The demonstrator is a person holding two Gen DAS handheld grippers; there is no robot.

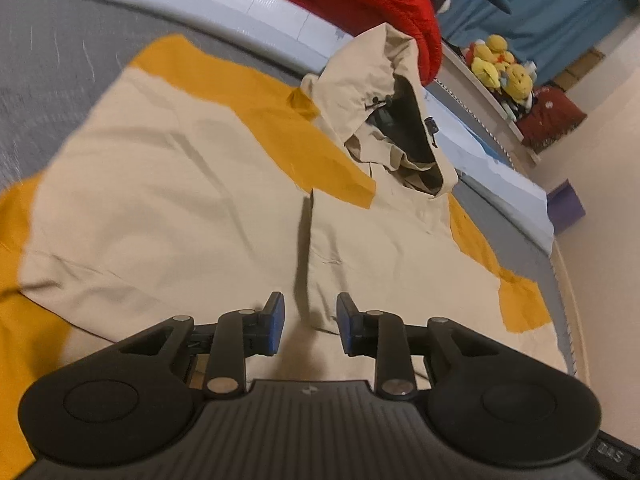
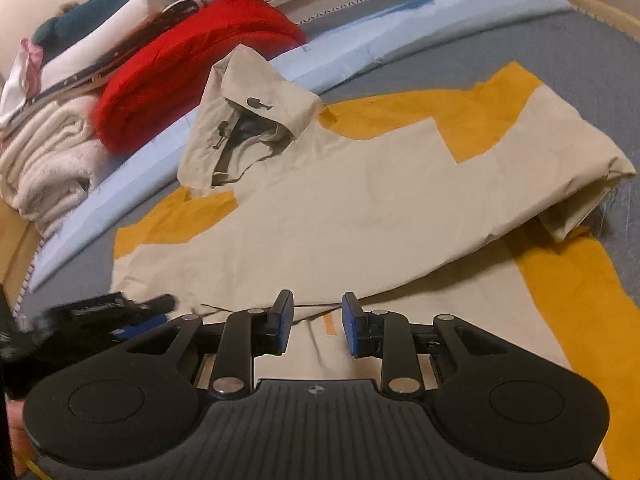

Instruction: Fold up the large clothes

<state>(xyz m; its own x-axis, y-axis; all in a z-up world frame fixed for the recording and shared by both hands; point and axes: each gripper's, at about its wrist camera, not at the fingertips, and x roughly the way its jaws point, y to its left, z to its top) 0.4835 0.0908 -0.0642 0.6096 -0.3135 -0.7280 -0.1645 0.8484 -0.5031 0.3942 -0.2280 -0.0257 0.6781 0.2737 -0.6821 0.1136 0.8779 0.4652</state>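
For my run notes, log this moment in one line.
task: fold jacket | left hand-held gripper: open, above hem | right hand-held gripper: open, nothing held | hood: unfolded

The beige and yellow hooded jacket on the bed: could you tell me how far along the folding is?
Done: the jacket lies spread on the grey bedcover, with one side already folded over the body, its edge raised at the right. In hand: nothing is gripped; the left gripper and right gripper both hover open over the near hem. Left: the hood sticks up unfolded, and the remaining folds are to come.
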